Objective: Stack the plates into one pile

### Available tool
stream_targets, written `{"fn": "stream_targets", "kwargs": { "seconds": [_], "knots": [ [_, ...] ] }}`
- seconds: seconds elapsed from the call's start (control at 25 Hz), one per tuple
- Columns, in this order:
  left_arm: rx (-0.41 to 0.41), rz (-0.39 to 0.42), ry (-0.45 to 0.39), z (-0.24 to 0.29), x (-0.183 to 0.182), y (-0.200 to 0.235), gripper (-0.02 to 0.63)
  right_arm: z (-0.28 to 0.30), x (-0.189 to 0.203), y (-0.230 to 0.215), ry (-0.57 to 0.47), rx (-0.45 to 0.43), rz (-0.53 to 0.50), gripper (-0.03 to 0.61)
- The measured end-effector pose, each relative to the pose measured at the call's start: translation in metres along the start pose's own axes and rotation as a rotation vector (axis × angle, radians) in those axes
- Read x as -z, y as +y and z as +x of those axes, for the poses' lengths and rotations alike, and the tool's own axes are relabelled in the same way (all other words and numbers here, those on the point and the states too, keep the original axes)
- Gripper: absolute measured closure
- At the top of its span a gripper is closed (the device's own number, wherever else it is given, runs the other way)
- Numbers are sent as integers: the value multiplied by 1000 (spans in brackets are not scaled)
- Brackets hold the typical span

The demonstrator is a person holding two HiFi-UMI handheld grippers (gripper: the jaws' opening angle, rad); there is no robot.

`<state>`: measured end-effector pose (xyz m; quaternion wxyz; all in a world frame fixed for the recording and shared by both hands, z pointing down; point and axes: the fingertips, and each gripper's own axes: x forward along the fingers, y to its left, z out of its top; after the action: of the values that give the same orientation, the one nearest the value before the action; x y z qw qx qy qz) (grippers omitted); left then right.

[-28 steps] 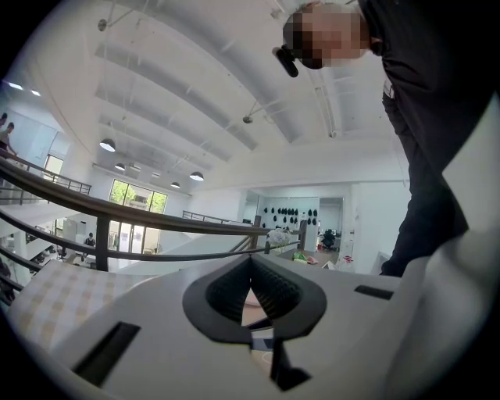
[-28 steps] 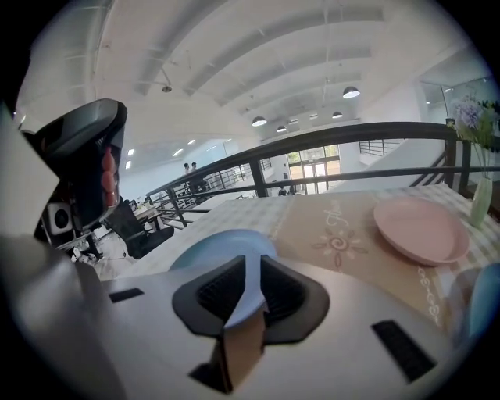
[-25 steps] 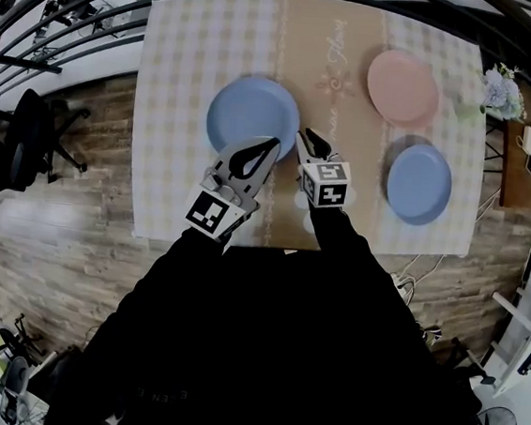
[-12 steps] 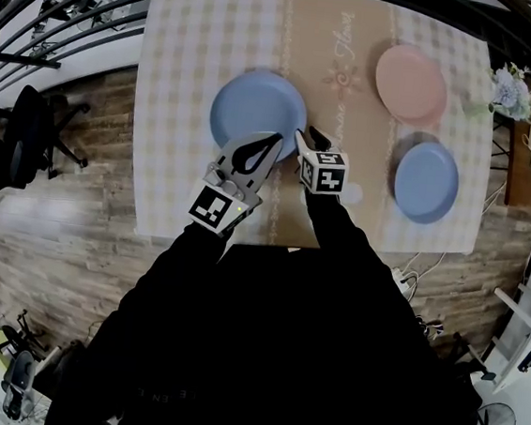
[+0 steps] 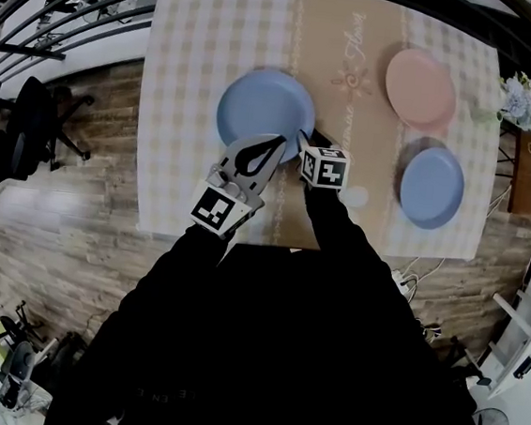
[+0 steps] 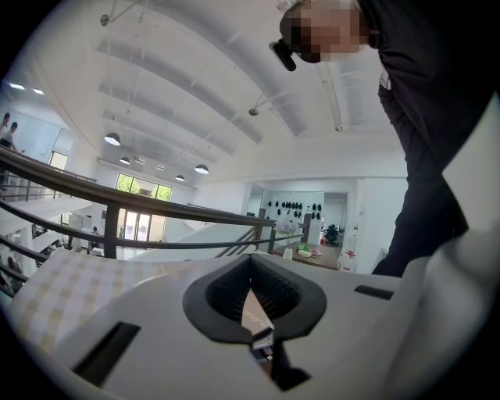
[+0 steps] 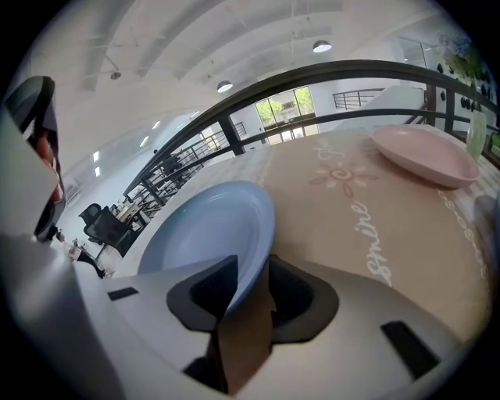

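A large blue plate point(image 5: 263, 109) lies on the checked tablecloth point(image 5: 193, 48), left of centre. Farther right are a pink plate point(image 5: 420, 88) and a smaller blue plate point(image 5: 432, 185). My right gripper point(image 5: 304, 137) is at the large plate's near right rim. In the right gripper view the large blue plate point(image 7: 205, 233) has its rim between the jaws of my right gripper point(image 7: 251, 266). Those jaws have just been opening and stand apart, with cloth showing beside the rim. The pink plate point(image 7: 426, 153) lies beyond. My left gripper point(image 5: 274, 143) hangs level by the plate's near edge, tips together and empty; its own view shows my left gripper point(image 6: 250, 262) over the table.
The table's near edge point(image 5: 244, 240) is just below both grippers. A small white round mark point(image 5: 353, 196) sits on the brown runner. A railing point(image 5: 98, 10) curves around the far side. Flowers point(image 5: 522, 95) stand on a side table at right, an office chair point(image 5: 31, 126) at left.
My right gripper has dropped toward the large blue plate and tilted down, and its jaws now straddle the rim. The left gripper has stayed put.
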<state>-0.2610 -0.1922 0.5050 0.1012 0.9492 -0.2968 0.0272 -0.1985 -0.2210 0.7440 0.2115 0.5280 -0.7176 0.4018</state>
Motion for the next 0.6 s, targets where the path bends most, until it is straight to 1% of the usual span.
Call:
{"fn": "stream_targets", "kwargs": {
  "seconds": [0.12,0.28,0.48,0.6],
  "knots": [
    [-8,-4,5,-3,4,1,600,5,6,0,19,9,19,466],
    [-19,-11,12,-8,6,1,600,3,1,-3,47,47,51,485],
    [-29,-10,19,-11,8,2,600,2,3,-5,88,68,146,529],
    [-25,-7,14,-11,7,-1,600,-2,6,-7,95,75,187,538]
  ]
}}
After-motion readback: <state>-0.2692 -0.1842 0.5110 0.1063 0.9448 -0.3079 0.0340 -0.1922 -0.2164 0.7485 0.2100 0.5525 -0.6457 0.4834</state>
